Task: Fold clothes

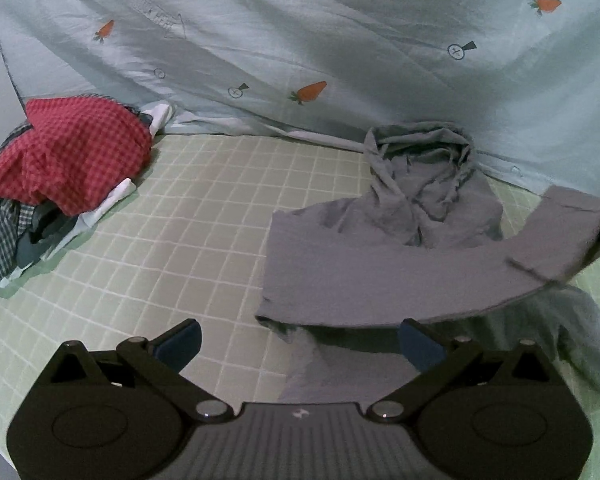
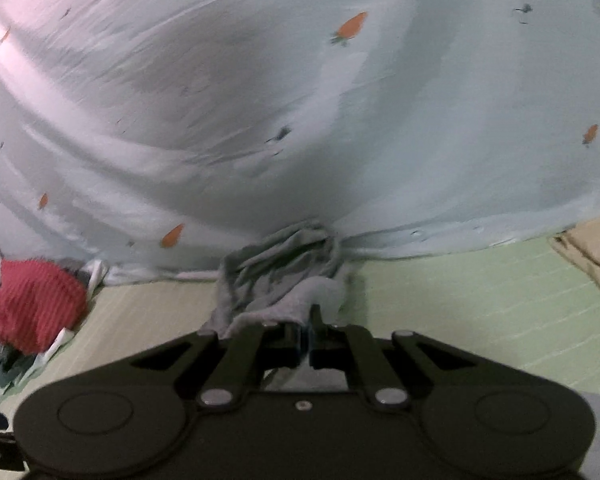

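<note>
Both grippers are mine, and they differ. Right gripper (image 2: 305,334) is clamped on a fold of the grey hoodie (image 1: 384,264), low in the centre of its own view; at the right edge of the left wrist view that sleeve hangs lifted off the bed. Left gripper (image 1: 300,340) has its jaws spread wide with nothing between them, low in its frame, the hoodie's hem just above its right finger.

I judge the hoodie partly folded: one side already lies doubled over the body with a straight edge at centre frame, the hood bunched in the upper middle against the carrot-print duvet (image 1: 340,32). The lifted sleeve has yet to be laid across, and the lengthwise fold is not yet done. The heap of clothes (image 1: 68,152), red check on top, sits at the left, untouched as far as I can tell.

For room, the green checked sheet (image 1: 188,208) lies bare between heap and hoodie. The duvet touches the hood at the top, so nothing spare there. A tan cloth (image 2: 592,252) sits at the right edge of the right wrist view.
</note>
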Action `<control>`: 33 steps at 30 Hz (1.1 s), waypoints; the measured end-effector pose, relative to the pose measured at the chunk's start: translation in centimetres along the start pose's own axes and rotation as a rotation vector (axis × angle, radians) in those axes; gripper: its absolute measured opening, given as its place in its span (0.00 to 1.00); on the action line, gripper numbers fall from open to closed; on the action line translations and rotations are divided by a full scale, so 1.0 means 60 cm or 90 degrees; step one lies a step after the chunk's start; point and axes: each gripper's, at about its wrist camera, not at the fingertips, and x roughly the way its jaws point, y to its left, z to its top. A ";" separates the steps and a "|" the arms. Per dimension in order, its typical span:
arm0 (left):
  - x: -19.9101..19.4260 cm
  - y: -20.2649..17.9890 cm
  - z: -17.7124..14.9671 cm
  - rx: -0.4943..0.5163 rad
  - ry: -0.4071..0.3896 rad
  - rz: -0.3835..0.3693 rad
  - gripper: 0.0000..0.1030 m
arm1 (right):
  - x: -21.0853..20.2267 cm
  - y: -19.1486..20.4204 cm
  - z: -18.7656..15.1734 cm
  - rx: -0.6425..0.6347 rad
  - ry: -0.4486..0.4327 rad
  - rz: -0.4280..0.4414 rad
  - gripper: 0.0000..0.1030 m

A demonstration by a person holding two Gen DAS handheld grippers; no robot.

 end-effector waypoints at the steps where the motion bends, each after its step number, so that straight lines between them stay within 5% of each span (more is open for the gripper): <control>1: 0.003 -0.004 0.002 -0.003 0.000 0.004 1.00 | 0.000 -0.017 0.003 0.004 -0.003 -0.006 0.04; 6: 0.034 -0.020 0.015 -0.016 0.024 0.030 1.00 | 0.013 -0.113 -0.004 0.039 0.020 -0.071 0.09; 8: 0.054 -0.023 0.020 -0.020 0.046 0.037 1.00 | 0.030 -0.149 -0.021 0.059 0.068 -0.116 0.40; 9: 0.067 -0.025 0.023 -0.021 0.059 0.040 1.00 | 0.040 -0.164 -0.033 0.064 0.098 -0.139 0.44; 13: 0.118 -0.031 0.029 -0.021 0.103 0.058 1.00 | 0.059 -0.196 -0.080 0.073 0.187 -0.195 0.46; 21: 0.189 -0.030 0.031 -0.006 0.165 0.076 1.00 | 0.042 -0.185 -0.098 0.060 0.189 -0.245 0.63; 26: 0.208 -0.011 0.012 -0.016 0.204 0.080 1.00 | 0.013 -0.272 -0.096 0.299 0.139 -0.179 0.66; 33: 0.212 -0.006 0.001 0.010 0.214 0.105 1.00 | -0.039 -0.390 -0.170 0.722 0.064 -0.132 0.67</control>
